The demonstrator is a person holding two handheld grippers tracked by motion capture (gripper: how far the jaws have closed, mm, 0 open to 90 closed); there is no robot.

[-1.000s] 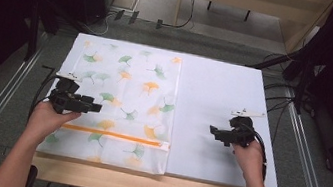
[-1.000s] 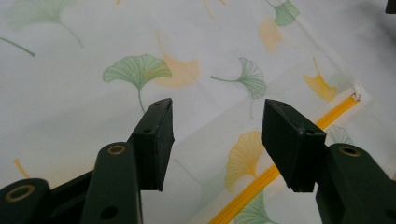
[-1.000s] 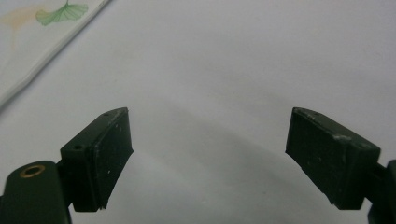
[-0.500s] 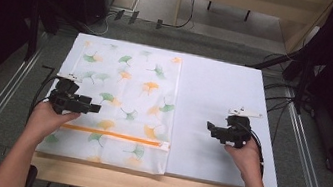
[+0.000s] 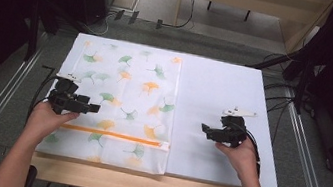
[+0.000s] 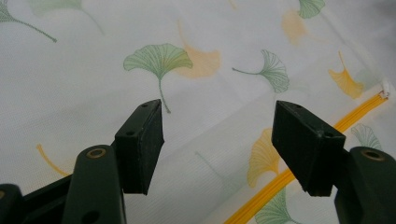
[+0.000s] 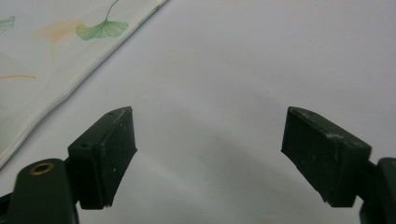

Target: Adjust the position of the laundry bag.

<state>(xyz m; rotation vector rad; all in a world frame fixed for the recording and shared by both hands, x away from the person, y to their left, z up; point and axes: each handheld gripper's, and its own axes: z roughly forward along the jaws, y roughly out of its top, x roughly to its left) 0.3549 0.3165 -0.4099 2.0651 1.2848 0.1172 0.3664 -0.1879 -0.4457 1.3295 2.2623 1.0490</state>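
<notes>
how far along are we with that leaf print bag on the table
Early on, it seems. Done: the leaf-print mesh bag lies spread flat on the white table cover, its orange zipper apparently shut. In hand: nothing; the left gripper has just been opening over the bag, nothing between its fingers. The right gripper stands open over bare cover. Left: any handling of the bag.

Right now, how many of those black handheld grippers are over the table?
2. The left gripper hovers over the leaf-print mesh bag; the right gripper hovers over the bare white table.
</notes>
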